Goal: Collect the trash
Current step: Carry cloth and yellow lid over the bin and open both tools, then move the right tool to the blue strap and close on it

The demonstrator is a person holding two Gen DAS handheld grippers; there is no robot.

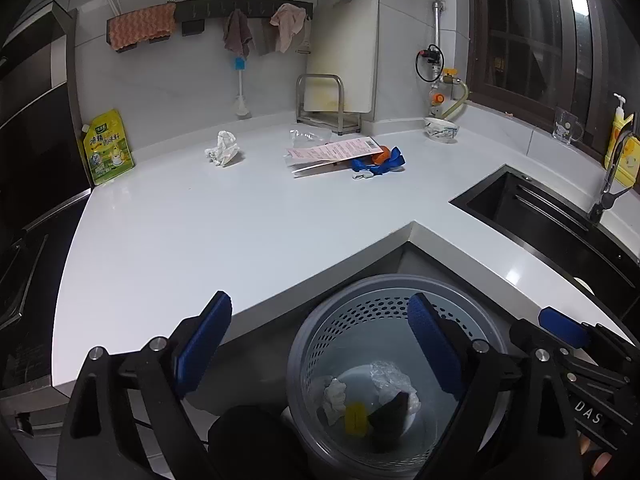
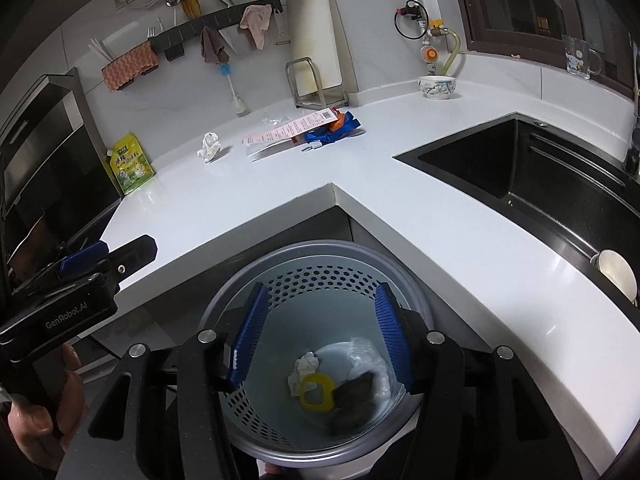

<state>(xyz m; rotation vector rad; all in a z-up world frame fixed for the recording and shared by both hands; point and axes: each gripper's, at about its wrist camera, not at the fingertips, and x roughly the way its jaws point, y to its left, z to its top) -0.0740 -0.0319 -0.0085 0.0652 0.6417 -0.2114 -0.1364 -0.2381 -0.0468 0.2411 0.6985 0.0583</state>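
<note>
A grey perforated bin (image 1: 304,360) (image 2: 240,400) stands on the floor in the counter's inner corner. In it lie a crumpled tissue (image 2: 306,364), a yellow ring (image 2: 316,394), a dark object (image 2: 354,390) and clear plastic (image 2: 366,356). On the white counter (image 1: 240,216) lie a crumpled tissue (image 1: 223,149) (image 2: 209,146), a pink receipt (image 1: 332,151) (image 2: 292,128), clear plastic (image 1: 306,136), and a blue and orange wrapper (image 1: 380,162) (image 2: 334,124). My left gripper (image 1: 320,336) is open and empty above the bin's left side. My right gripper (image 2: 320,332) is open and empty over the bin.
A black sink (image 2: 540,176) with faucet (image 1: 608,184) is set in the counter at right. A yellow-green seasoning pouch (image 1: 106,146), a cutting board rack (image 1: 324,100), a bowl (image 1: 440,128) and a glass mug (image 2: 578,56) stand along the back. An oven (image 1: 28,160) is at left.
</note>
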